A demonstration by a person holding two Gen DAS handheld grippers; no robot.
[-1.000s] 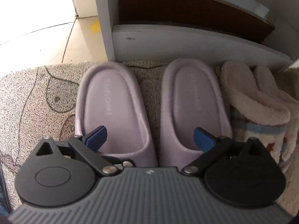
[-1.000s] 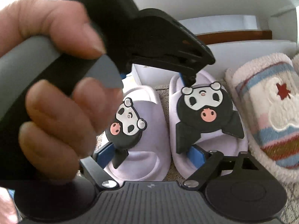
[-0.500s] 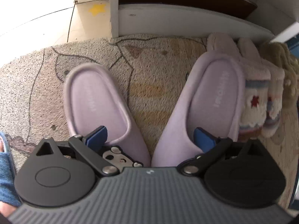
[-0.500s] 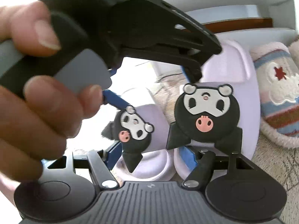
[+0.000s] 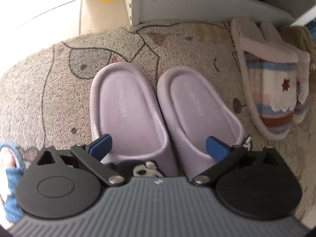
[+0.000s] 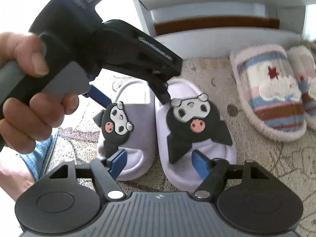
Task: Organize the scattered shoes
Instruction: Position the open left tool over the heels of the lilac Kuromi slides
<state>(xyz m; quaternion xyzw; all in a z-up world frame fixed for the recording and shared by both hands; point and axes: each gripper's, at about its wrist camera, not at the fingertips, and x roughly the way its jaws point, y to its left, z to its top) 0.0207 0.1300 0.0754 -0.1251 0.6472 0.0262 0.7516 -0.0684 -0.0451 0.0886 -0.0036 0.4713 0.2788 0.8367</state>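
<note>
A patterned mat covers most of the floor, its far edge against a white shoe cabinet whose low open shelf shows nothing inside from either view. Bare tile floor lies past the mat's far-left corner.

On the mat, 2 lilac slippers sit side by side, nearly touching, heels toward the cabinet: the left slipper and the right slipper. Open mat lies between their heels and the cabinet. To their right, near but apart, 2 fuzzy striped slippers lie close to the cabinet base.

The left gripper hangs above the lilac pair with its fingers spread wide, gripping nothing. The right gripper points at the toe ends, its fingers also wide apart and empty.

Only the right wrist view shows the black cartoon charm on each lilac toe strap and the person's left hand around the other gripper's handle. Only the left wrist view shows the insoles and a blue knitted slipper at the left edge.
</note>
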